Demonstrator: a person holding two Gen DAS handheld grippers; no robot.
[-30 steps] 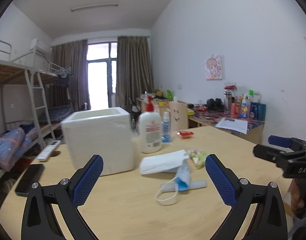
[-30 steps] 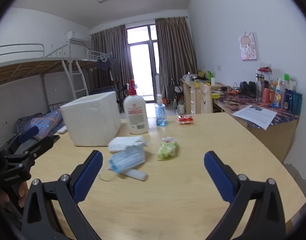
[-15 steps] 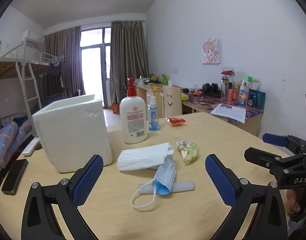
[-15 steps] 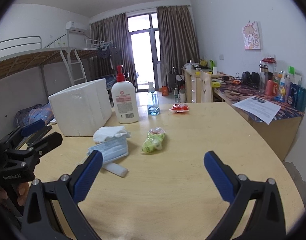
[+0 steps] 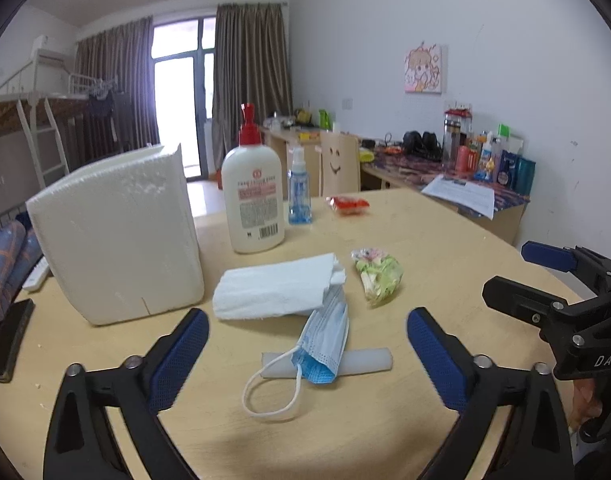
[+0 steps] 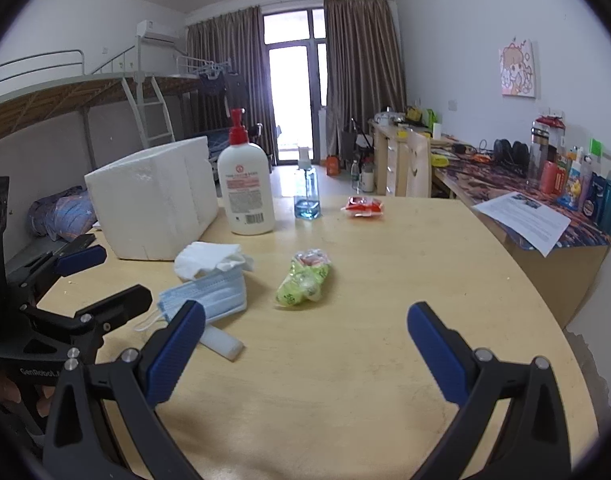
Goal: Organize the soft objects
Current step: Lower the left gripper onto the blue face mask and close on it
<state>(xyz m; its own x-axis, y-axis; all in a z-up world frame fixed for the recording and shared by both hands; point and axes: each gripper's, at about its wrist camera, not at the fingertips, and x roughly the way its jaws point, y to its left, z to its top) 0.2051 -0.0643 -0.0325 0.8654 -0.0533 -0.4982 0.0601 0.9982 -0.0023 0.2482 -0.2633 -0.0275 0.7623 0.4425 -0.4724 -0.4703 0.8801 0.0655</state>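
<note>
Two letterings read clearly — "DAS" on my right gripper (image 5: pixel 545 276), "GenRobot" on my left gripper (image 6: pixel 101 276). Both hover with jaws spread, empty. Just ahead of the left lies a pleated blue face mask (image 5: pixel 325 340), draped over a white tube (image 5: pixel 365 358) beside a folded white towel (image 5: pixel 277 288).

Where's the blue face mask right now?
Left wrist view, centre: blue pleated face mask draped over a white plastic tube, its top tucked under the folded white towel.

Near desk (image 6: pixel 385 360) surface is bare — foam box (image 5: pixel 117 236) and lotion bottle (image 5: pixel 254 196) block the far-left approach to the mask (image 5: pixel 325 336).
</note>
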